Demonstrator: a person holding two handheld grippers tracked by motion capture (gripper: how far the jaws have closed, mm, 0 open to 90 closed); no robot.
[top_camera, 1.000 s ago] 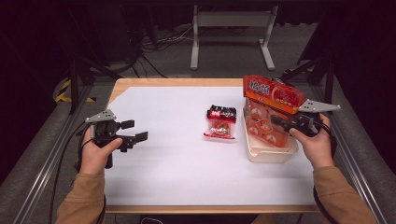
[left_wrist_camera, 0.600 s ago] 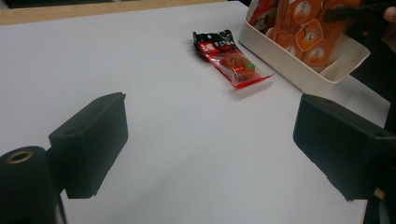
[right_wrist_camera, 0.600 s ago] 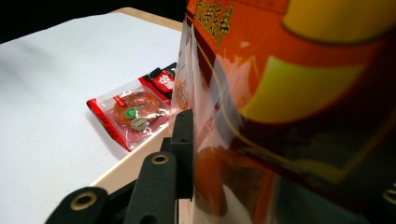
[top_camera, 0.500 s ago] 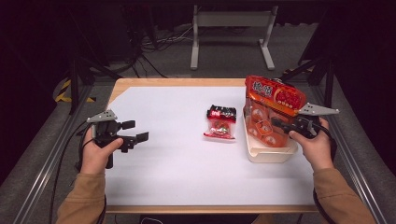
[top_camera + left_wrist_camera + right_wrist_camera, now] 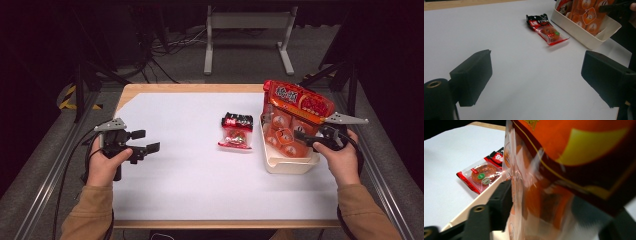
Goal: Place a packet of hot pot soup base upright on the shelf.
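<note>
**Big snack bag let go into the tray — small packet waits**

The step in hand looks like the release: the large orange snack bag stands upright in the cream tray at about three o'clock on the white table, leaning a little toward the far edge. The right gripper sits at the bag's lower part, and its jaws have just been opening. In the right gripper view the clear-and-orange film hangs between the two black jaws, with the left one close against it; the pads seem no longer to press, so the bag reads as freed rather than clamped.

The left gripper hovers at about nine o'clock, well apart from everything, its jaws spread wide with nothing between them — the left gripper view shows only bare table there.

A small red-and-black packet lies flat near the middle of the table, just beside the tray's nine-o'clock wall and not touching it.

The next move, as a judgement, calls for the right gripper to back straight out without dragging the film, since the tall bag could tip. Then either gripper can go to the small packet; it lies flat, so a low pinch at one sealed edge seems the likely way to lift it into the tray.
</note>
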